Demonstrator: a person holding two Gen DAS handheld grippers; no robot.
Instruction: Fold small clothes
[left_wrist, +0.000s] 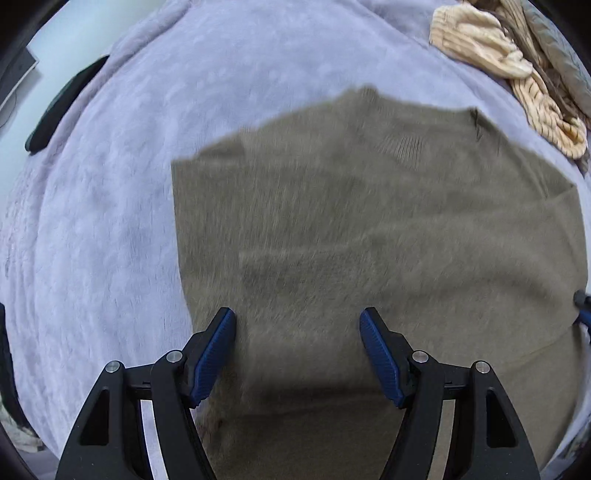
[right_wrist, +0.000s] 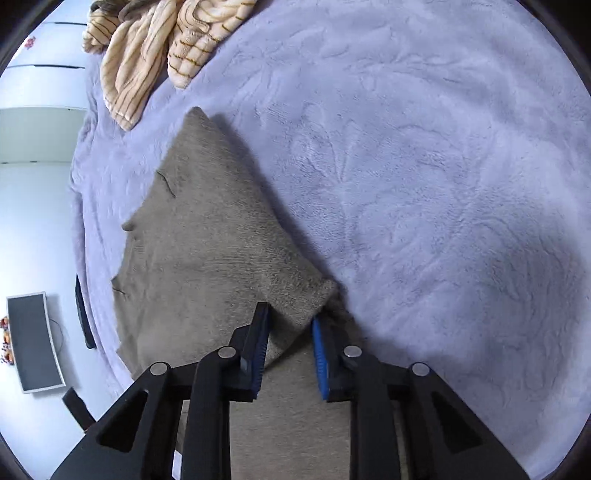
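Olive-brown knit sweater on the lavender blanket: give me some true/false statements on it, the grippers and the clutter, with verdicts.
1. The olive-brown knit sweater lies on a lavender plush blanket. True.
2. The left gripper is clamped on the sweater. False: its jaws stand wide apart above the fabric.
3. A corner of the sweater sits between the fingers of the right gripper. True.
4. The cream striped knit garment lies folded on top of the sweater. False: it lies bunched up beside it on the blanket.

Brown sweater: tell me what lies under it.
The brown sweater lies spread on a lavender fleece blanket, which shows all around its edges. Anything else beneath the sweater is covered. The right claw straddles a raised fold at its edge.
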